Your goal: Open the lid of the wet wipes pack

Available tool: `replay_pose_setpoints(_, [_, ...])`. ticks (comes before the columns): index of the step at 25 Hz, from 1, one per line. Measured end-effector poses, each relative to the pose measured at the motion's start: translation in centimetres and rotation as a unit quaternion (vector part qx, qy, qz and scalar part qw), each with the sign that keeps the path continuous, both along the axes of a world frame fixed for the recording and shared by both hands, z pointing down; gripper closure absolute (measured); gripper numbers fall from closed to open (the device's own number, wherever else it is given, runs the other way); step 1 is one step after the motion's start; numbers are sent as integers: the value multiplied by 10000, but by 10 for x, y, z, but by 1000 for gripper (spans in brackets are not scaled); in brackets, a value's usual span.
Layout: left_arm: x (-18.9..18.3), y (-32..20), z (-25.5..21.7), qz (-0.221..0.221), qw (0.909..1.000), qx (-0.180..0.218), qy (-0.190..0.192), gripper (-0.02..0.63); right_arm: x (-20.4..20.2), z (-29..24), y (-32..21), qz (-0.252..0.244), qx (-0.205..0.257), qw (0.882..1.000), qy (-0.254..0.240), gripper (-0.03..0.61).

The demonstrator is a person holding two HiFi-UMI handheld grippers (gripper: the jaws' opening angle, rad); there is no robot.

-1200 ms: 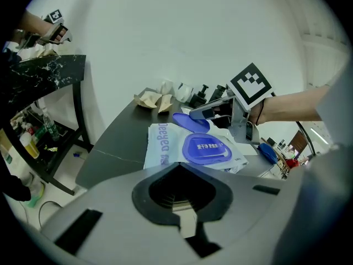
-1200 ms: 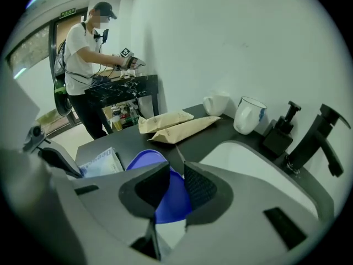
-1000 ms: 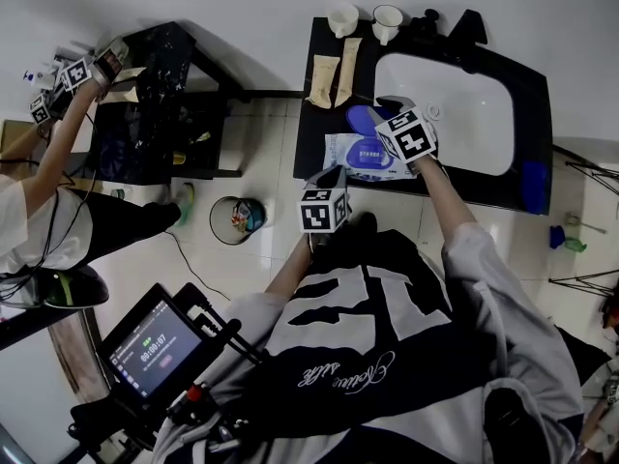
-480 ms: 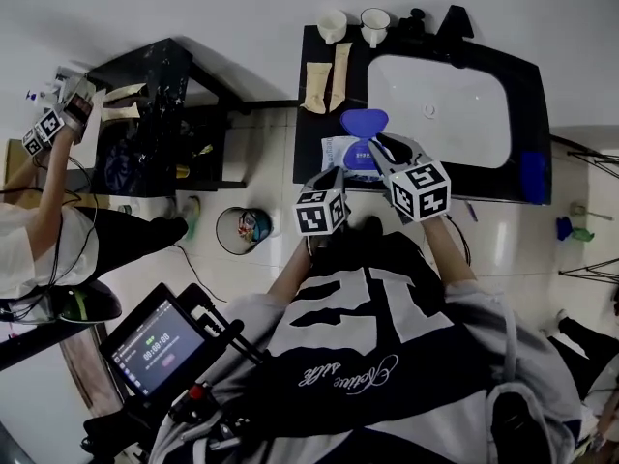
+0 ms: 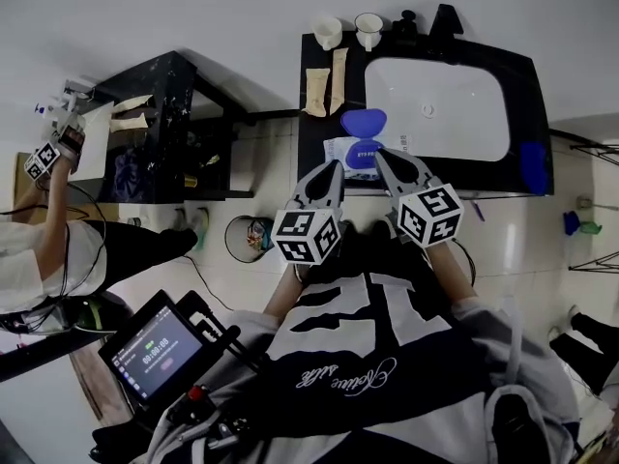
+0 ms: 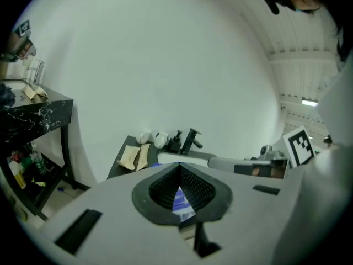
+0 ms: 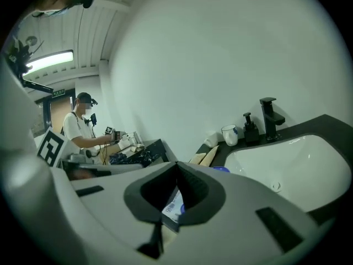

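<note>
The white and blue wet wipes pack lies on the black counter left of the sink, its round blue lid flipped open toward the wall. My left gripper hovers at the counter's front edge, just short of the pack, jaws shut and holding nothing. My right gripper is beside it, tips near the pack's right corner, also shut and holding nothing. A sliver of the pack shows below the closed left gripper in its own view. The right gripper view shows the pack under the right gripper.
A white sink basin fills the counter's right side, with a black faucet, a soap dispenser and two cups at the back. Two tan cloths lie behind the pack. A bin, black side table and another person are left.
The right gripper has drawn back from over the pack toward me, leaving the blue lid standing open. The left gripper has also pulled back and down.
</note>
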State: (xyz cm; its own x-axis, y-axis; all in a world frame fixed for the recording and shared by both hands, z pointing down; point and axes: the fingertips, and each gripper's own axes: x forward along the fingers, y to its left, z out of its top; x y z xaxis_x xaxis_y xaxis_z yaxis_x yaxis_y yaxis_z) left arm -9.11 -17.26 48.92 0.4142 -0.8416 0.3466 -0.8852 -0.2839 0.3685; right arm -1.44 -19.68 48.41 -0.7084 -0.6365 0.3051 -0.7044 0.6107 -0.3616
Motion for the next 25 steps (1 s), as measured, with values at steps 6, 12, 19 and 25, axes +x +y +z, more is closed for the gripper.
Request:
replay_pose_setpoints(6, [7, 3, -50, -17, 9982, 586, 135, 615, -3, -26, 12, 67, 173, 9991, -376, 579])
replay_pose_setpoints(12, [11, 5, -54, 65, 9976, 681, 31, 615, -7, -42, 23, 93, 436, 9984, -349, 580])
replay_pose_setpoints(19, [6, 2, -55, -34, 9972, 740, -66, 615, -8, -46, 20, 95, 471, 9981, -390, 580])
replay_pose_setpoints(25, [11, -3, -55, 18, 9972, 739, -126, 615, -5, -44, 14, 99, 441, 9983, -365, 580])
